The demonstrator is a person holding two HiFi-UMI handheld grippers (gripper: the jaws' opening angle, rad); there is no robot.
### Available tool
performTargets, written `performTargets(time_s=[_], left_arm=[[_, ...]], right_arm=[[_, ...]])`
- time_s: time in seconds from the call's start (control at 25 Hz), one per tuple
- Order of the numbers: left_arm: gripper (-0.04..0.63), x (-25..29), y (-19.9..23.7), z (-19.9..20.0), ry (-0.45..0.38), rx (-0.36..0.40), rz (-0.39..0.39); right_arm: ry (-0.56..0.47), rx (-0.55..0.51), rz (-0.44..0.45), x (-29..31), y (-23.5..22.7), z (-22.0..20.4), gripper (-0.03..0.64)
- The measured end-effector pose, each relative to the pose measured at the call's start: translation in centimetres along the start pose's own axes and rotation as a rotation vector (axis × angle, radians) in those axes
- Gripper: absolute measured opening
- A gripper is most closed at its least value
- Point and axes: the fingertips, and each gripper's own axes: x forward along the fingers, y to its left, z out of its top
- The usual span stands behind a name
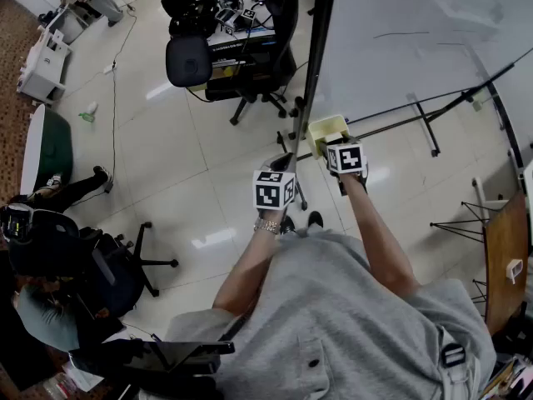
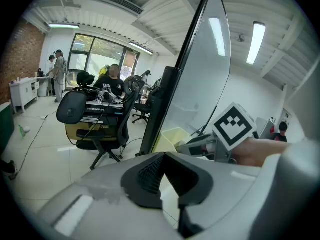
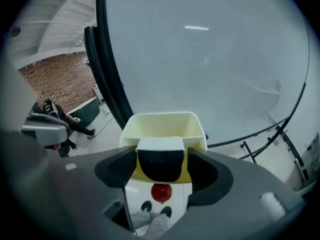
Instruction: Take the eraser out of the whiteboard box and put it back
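Observation:
The pale yellow whiteboard box (image 3: 162, 125) hangs at the lower corner of the whiteboard (image 3: 200, 59), next to its black frame post. My right gripper (image 3: 161, 160) is shut on the eraser (image 3: 161, 156), which has a white back and dark felt. The eraser sits at the box's near rim, just above it. A red round thing (image 3: 161, 192) shows below the eraser. In the head view the right gripper (image 1: 335, 142) is at the box (image 1: 325, 128) and the left gripper (image 1: 281, 165) hangs just left of it. The left gripper (image 2: 164, 156) holds nothing, its black pads meeting at the tip.
The whiteboard's stand legs (image 1: 429, 136) spread over the floor to the right. Black office chairs (image 1: 190, 60) and a cluttered desk (image 1: 237, 19) stand beyond the board. A seated person (image 1: 50, 240) is at the left, and a wooden table (image 1: 504, 261) at the right edge.

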Motion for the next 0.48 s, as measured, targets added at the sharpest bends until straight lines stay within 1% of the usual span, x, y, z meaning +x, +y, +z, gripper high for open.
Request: performTargets(time_s=[0.08, 0.16, 0.28, 0.36, 0.48], left_arm=[[0.003, 0.3, 0.1, 0.3, -0.001, -0.004, 0.007], [0.003, 0.5, 0.1, 0.7, -0.004, -0.004, 0.011], [0.003, 0.8, 0.4, 1.2, -0.013, -0.013, 0.019], [0.003, 0.8, 0.7, 1.4, -0.018, -0.02, 0.025], [0.003, 0.9, 0.9, 1.7, -0.028, -0.024, 0.032]], right_arm=[[0.022, -0.012, -0.008, 0.4, -0.3, -0.4, 0.308], [0.035, -0.021, -0.01, 0.3, -0.5, -0.6, 0.284], [0.007, -0.012, 0.021, -1.1, -0.2, -0.1, 0.279], [-0.033, -0.018, 0.043, -3.0, 0.0, 1.3, 0.278], [-0.118, -0.032, 0.066, -6.4, -0.4, 5.6, 0.278]])
